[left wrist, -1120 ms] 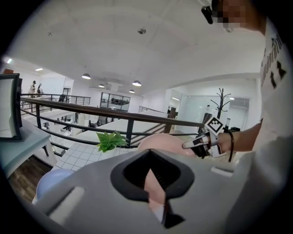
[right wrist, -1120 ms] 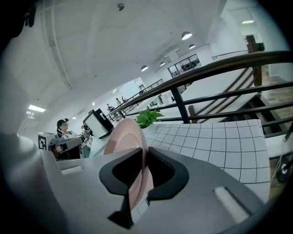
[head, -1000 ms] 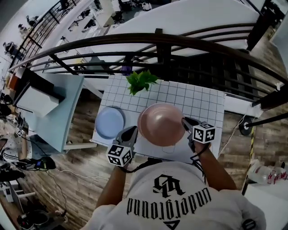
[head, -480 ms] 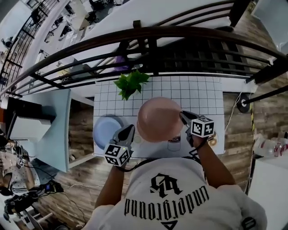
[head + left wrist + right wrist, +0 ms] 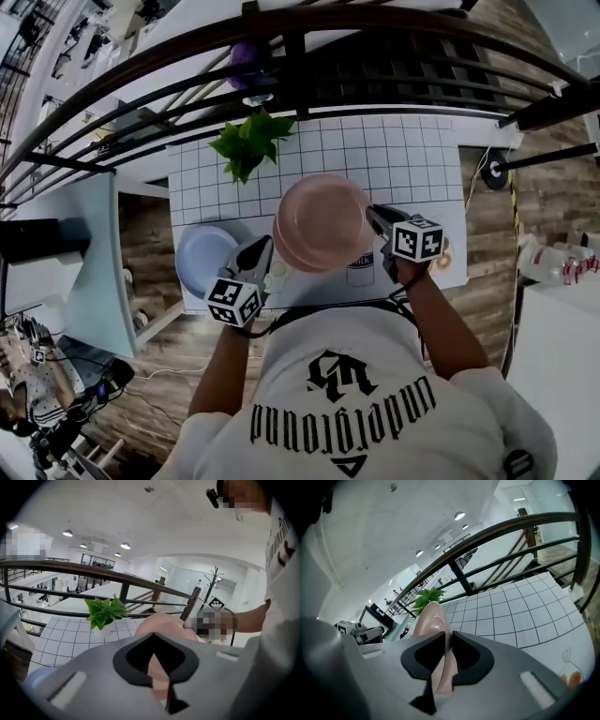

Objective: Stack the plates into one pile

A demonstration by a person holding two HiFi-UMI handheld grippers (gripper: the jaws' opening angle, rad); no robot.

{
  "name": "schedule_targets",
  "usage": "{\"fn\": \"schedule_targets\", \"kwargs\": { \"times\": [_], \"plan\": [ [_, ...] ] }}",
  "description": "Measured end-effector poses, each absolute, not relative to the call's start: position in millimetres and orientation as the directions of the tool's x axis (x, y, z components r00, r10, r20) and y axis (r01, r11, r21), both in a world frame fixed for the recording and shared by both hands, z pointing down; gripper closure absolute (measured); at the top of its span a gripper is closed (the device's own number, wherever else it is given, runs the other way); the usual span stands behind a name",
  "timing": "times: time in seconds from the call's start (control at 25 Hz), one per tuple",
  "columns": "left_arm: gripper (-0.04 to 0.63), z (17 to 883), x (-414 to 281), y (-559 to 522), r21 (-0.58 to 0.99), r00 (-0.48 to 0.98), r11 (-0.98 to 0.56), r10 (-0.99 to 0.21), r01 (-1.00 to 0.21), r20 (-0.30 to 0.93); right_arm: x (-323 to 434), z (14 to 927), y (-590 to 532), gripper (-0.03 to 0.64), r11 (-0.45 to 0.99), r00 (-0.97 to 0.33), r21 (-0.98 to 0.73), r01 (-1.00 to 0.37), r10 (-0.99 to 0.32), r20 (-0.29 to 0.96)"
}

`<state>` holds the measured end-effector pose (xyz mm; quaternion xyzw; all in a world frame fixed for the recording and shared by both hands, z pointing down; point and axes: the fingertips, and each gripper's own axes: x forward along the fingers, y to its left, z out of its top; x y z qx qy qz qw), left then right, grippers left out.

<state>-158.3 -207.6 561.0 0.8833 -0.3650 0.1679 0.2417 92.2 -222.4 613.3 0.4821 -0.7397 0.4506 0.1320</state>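
**Q:** so what are the jaws up to?

**A:** both clenched on the pink plate [image 5: 322, 223]. The left gripper [image 5: 262, 249] has its left rim, the right gripper [image 5: 373, 216] its right rim. The plate's just this side of the potted plant [image 5: 248, 141], and the blue plate [image 5: 204, 255] lies nearer and left of the plant.

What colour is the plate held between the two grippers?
Pink. The plate is a plain pale pink with no pattern, and it shows best in the head view.
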Motion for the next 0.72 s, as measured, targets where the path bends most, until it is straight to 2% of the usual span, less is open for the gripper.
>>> {"fn": "schedule_targets", "kwargs": {
  "times": [0.72],
  "plan": [
    [0.546, 615, -171, -196, 0.363, 0.687, -0.599, -0.497, -0.714, 0.53, 77, 677, -207, 0.563, 0.064, -0.483, -0.534, -0.843, -0.526, 0.7]
  ]
}}
